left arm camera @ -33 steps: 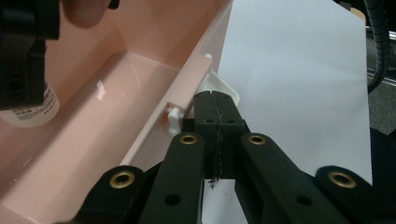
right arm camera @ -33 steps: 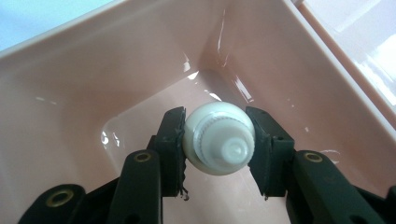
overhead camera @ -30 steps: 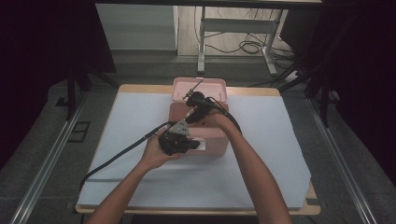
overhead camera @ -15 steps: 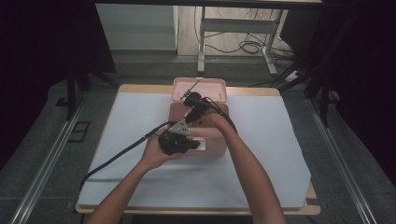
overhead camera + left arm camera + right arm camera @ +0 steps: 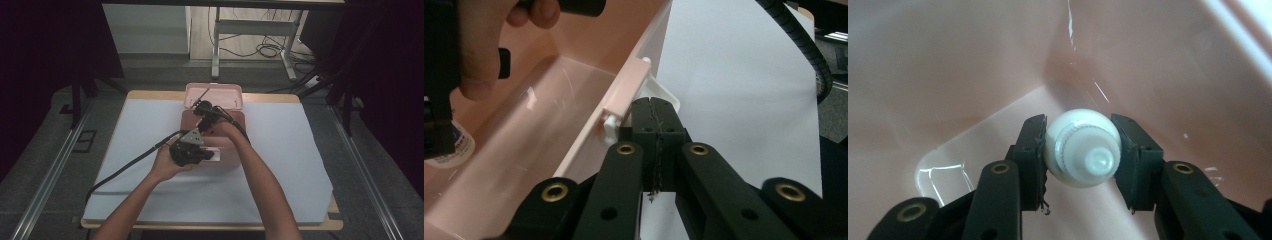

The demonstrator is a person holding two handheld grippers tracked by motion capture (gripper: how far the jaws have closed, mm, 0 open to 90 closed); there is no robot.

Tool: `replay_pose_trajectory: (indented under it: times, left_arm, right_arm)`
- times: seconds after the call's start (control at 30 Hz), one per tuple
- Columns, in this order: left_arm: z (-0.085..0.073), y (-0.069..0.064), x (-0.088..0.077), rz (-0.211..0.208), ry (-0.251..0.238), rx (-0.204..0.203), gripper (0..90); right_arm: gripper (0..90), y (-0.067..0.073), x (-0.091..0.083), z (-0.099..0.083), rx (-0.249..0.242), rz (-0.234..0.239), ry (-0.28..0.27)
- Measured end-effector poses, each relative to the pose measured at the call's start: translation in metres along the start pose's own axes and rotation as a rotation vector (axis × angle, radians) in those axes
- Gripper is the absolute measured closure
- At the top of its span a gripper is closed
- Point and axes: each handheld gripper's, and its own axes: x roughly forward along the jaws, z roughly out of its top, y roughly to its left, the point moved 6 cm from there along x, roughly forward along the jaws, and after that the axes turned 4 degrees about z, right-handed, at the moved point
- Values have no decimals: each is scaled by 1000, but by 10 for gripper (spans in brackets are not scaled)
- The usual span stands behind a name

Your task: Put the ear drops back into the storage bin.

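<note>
While a white bottle [image 5: 1082,148] is clamped by the right gripper [image 5: 1082,155] inside the pink box [image 5: 235,152], the box's white latch [image 5: 663,95] is pinched by the left gripper [image 5: 655,112].

A wooden-edged table [image 5: 310,102] under a white sheet [image 5: 285,150] stands on grey floor [image 5: 60,130]. Metal rails [image 5: 45,175] run along the floor at both sides. Beyond the table's far edge stand a pale cabinet [image 5: 145,27] and a metal frame [image 5: 250,30], with loose cables [image 5: 265,50] beneath. Dark curtains [image 5: 45,45] close both sides.
</note>
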Motion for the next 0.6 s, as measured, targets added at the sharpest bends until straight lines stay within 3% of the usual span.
replay_pose_trajectory:
  times: [0.6]
  left_arm:
    - [-1,0,0,2,6,7,900]
  right_arm:
    - [596,-2,21,-2,-23,-10,32]
